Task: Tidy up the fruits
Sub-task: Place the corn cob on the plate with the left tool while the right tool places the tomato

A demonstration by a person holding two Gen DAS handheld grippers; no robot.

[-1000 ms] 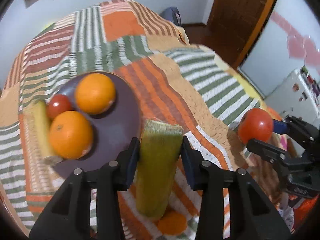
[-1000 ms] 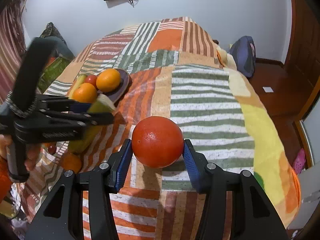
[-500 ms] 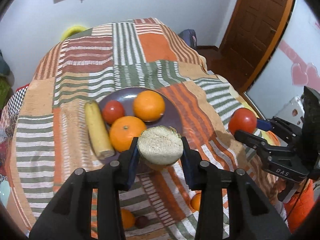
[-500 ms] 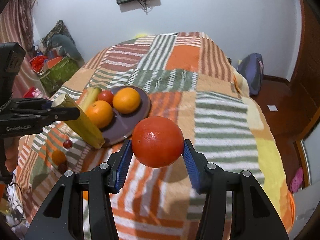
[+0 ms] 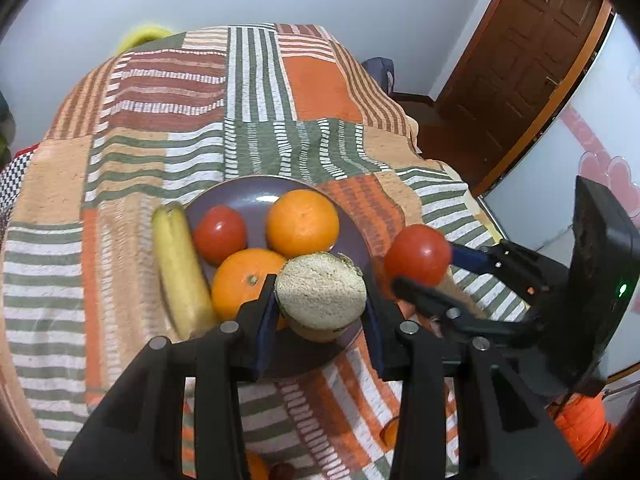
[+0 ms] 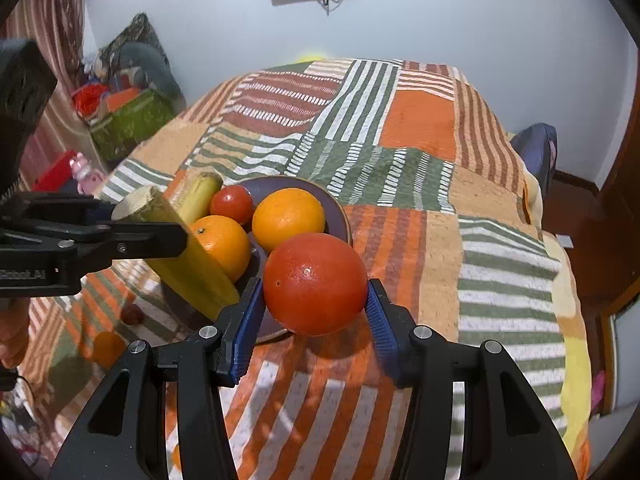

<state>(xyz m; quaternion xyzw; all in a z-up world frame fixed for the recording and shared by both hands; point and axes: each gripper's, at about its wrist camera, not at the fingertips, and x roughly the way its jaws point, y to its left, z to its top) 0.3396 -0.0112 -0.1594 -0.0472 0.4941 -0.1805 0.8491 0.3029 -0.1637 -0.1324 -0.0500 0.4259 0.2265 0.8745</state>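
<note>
A dark purple plate (image 5: pixel 240 196) (image 6: pixel 336 208) on the striped bedspread holds two oranges (image 5: pixel 302 220) (image 5: pixel 244 280), a small red tomato (image 5: pixel 220 234) and a banana (image 5: pixel 178 264) on its left rim. My left gripper (image 5: pixel 320 312) is shut on a yellow-green cut stalk piece (image 5: pixel 320 294) (image 6: pixel 188 264), tilted over the plate's near edge. My right gripper (image 6: pixel 315 304) is shut on a large red fruit (image 6: pixel 315 282) (image 5: pixel 418 254), held just right of the plate.
Small loose fruits lie on the bedspread near the front: an orange one (image 6: pixel 107 348) and a dark red one (image 6: pixel 132 314). A wooden door (image 5: pixel 520 56) is at the far right. Boxes and clutter (image 6: pixel 124 116) sit left of the bed.
Both grippers have moved in toward the plate. The stalk piece now hangs over the plate's near edge, and the red fruit has come close to the plate's right side.
</note>
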